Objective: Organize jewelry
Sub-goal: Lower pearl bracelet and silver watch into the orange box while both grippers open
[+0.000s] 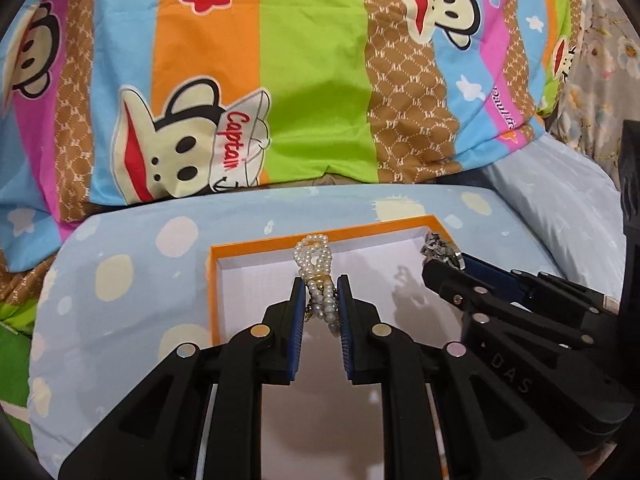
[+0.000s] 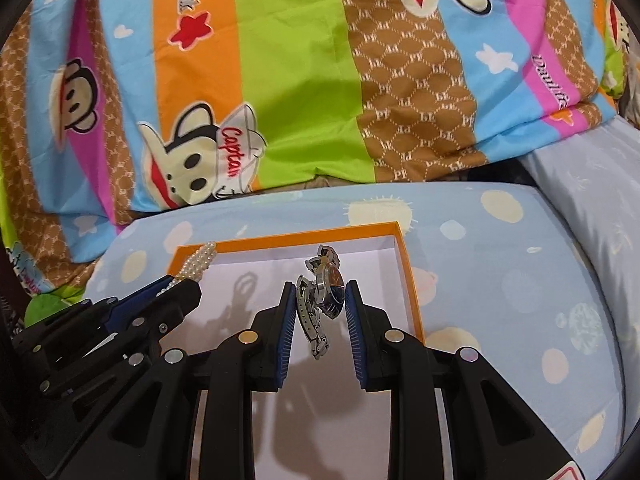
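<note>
Overhanging orange box (image 1: 256, 245): pearls (image 1: 316, 264), watch (image 2: 326, 284)

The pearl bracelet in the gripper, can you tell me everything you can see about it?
The white pearl bracelet is made of several strands of small round beads, bunched together by a little gold-coloured band partway along. It is pinched between the blue pads of the left gripper, held up in the air. Its looped top pokes beyond the fingertips and the rest hangs behind them. Below it lies the open orange cardboard box with a white inside. It touches only the pads.
</note>
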Tool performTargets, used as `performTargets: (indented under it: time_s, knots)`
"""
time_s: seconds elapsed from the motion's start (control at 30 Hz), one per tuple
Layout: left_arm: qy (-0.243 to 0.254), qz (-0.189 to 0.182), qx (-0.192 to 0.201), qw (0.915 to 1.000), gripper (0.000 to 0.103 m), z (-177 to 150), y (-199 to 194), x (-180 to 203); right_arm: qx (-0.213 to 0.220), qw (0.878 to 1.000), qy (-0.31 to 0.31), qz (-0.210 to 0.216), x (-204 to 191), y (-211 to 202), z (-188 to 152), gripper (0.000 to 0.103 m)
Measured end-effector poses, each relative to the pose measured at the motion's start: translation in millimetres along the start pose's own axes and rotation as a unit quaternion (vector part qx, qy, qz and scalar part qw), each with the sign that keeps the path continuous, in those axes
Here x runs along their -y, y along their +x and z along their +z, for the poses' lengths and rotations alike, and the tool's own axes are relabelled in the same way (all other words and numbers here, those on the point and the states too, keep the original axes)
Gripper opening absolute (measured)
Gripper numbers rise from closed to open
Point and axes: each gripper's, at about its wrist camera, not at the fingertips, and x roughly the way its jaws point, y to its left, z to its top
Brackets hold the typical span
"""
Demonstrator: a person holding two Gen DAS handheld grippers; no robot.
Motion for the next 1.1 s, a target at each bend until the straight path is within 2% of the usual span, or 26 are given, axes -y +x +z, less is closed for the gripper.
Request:
performTargets:
  time_s: [0.3, 0.4, 0.63, 1.1]
  knots:
    - [0.004, 0.007, -0.024, 0.9997, 0.017, -2, 25, 1, -0.024, 1.0, 0.006, -0.011, 14, 24, 0, 0.026]
    - [0.005, 0.013, -0.026, 0.9996, 0.033, -2, 26, 0, -0.01, 0.999, -0.007, -0.032, 10, 20, 2, 0.035]
    - [0.008, 0.025, -0.028, 0.9993, 0.033, -6, 29, -5, -0.014, 0.999, -0.006, -0.035, 12, 17, -7, 0.035]
    - [0.019, 0.044, -0.025, 0.9985, 0.033, -25, 11, -23, -0.032, 0.999, -0.002, -0.028, 9, -7, -56, 0.035]
